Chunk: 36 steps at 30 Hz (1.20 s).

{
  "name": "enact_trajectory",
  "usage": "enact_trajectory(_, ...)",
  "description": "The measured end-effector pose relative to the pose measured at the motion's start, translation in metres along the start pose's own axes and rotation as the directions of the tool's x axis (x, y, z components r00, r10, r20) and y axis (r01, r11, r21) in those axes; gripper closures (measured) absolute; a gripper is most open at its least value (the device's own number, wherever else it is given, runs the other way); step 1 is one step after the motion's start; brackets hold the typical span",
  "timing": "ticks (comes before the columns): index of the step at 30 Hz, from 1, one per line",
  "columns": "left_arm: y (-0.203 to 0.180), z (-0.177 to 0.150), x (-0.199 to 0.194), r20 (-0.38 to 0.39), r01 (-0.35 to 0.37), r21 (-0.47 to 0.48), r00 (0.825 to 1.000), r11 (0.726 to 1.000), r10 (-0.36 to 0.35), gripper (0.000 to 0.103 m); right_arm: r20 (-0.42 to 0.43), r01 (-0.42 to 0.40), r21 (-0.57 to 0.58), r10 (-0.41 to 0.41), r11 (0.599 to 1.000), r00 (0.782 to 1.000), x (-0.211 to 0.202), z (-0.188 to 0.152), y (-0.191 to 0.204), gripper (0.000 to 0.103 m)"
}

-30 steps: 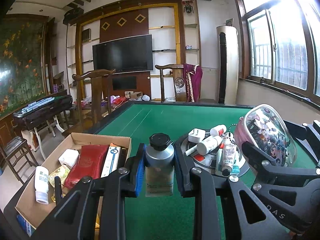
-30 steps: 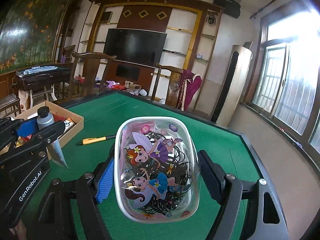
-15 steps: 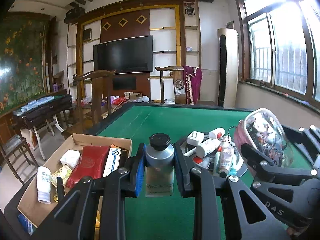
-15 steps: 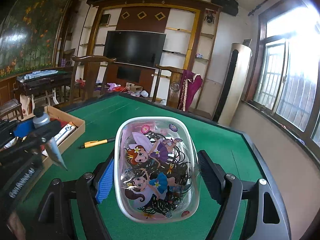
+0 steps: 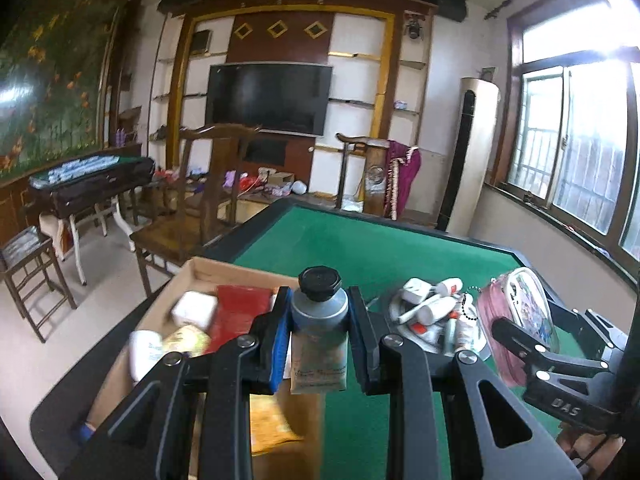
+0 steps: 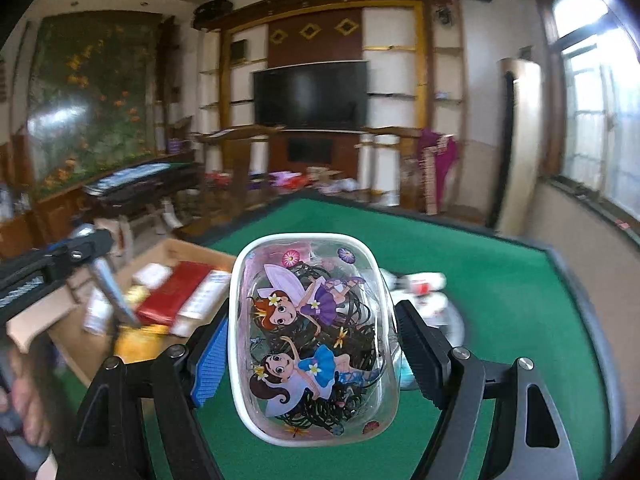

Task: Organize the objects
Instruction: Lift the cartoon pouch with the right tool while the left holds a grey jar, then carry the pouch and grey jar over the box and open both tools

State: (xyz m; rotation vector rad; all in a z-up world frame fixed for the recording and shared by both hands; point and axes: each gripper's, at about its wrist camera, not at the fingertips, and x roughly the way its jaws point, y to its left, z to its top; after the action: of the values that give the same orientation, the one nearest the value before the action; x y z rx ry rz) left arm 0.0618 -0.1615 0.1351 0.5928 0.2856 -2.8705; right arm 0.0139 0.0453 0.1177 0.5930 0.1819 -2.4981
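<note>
Carried tube (image 5: 319, 334), pinched in left gripper (image 5: 320, 344), toward box (image 5: 208, 270); right gripper (image 6: 310, 350) clamped wide on pouch (image 6: 312, 336); next, lowering, releasing.

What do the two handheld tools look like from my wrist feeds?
Both are matte black plastic linkages with silver pivot screws. On the left tool and the right tool, one finger carries a ribbed blue pad, the other a ribbed black pad. White "DAS" lettering marks the right one.

Window (image 5: 576, 140) glare, motion blur, fisheye edges
</note>
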Motion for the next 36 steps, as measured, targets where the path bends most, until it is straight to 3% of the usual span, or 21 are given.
enact_trajectory(7, 0.079, -0.001, -0.001, -0.112, -0.001, -0.09, 0.994, 0.996, -0.009, 0.077, -0.057, -0.171, 0.014, 0.172, 0.985, 0.984, 0.021, 0.009, 0.052, 0.021)
enact_trajectory(15, 0.121, -0.016, 0.001, -0.241, 0.032, -0.107, 0.969, 0.994, -0.057, 0.077, -0.148, -0.307, -0.026, 0.3, 0.951, 0.942, 0.04, -0.007, 0.119, 0.021)
enact_trajectory(21, 0.121, -0.022, 0.018, -0.299, 0.035, -0.09, 0.952, 0.995, -0.06, 0.077, -0.23, -0.327, -0.053, 0.307, 0.944, 0.924, 0.066, -0.024, 0.15, 0.021)
enact_trajectory(29, 0.13, -0.033, 0.046, -0.39, 0.053, -0.102, 0.917, 0.993, -0.089, 0.077, -0.303, -0.311, -0.051, 0.282, 0.949, 0.91, 0.096, -0.041, 0.158, 0.021)
enact_trajectory(36, 0.137, -0.029, 0.065, -0.415, 0.037, -0.099, 0.907, 0.994, -0.075, 0.077, -0.344, -0.302, -0.048, 0.268, 0.952, 0.9, 0.115, -0.05, 0.166, 0.021)
